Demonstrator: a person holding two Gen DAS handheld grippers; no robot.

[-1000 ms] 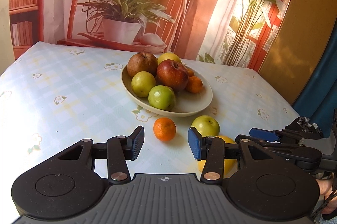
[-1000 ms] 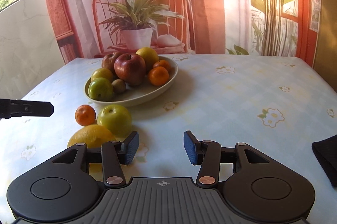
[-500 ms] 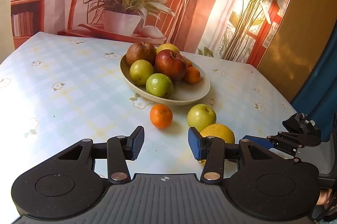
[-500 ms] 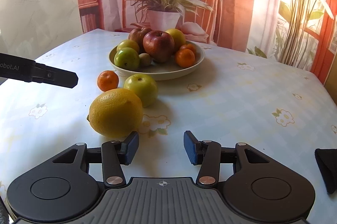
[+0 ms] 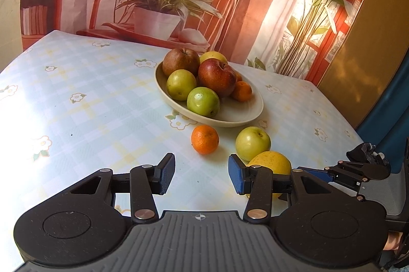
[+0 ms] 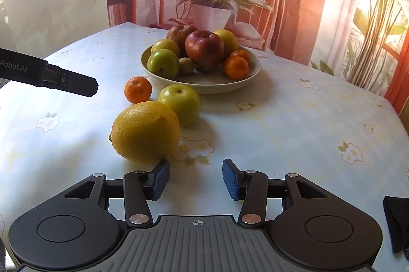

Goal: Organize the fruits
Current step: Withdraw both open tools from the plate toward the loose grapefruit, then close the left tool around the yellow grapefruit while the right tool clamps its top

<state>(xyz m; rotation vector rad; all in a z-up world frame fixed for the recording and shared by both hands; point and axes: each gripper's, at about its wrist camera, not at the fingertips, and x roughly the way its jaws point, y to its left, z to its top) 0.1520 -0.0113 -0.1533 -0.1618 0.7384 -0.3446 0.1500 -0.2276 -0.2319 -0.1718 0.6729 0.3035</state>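
Note:
A beige bowl [image 5: 237, 116] [image 6: 245, 85] holds several apples and small oranges. On the table in front of it lie a small orange [image 5: 205, 139] [image 6: 138, 89], a green apple [image 5: 253, 143] [image 6: 180, 104] and a large yellow citrus [image 5: 271, 164] [image 6: 145, 131]. My left gripper [image 5: 202, 176] is open and empty, just short of the small orange. My right gripper [image 6: 196, 182] is open and empty, its left finger close to the yellow citrus. The right gripper's fingers also show in the left wrist view [image 5: 332, 173].
The table wears a pale checked cloth with flowers [image 6: 294, 123]. A printed backdrop with a chair and potted plant [image 5: 158, 16] stands behind the table. A dark cloth [image 6: 396, 223] lies at the right edge. The left gripper's finger [image 6: 69, 82] reaches in from the left.
Both grippers have moved forward and lower toward the loose fruits. The right gripper swung left, and the yellow citrus now sits large just ahead of its left finger. Both stayed open.

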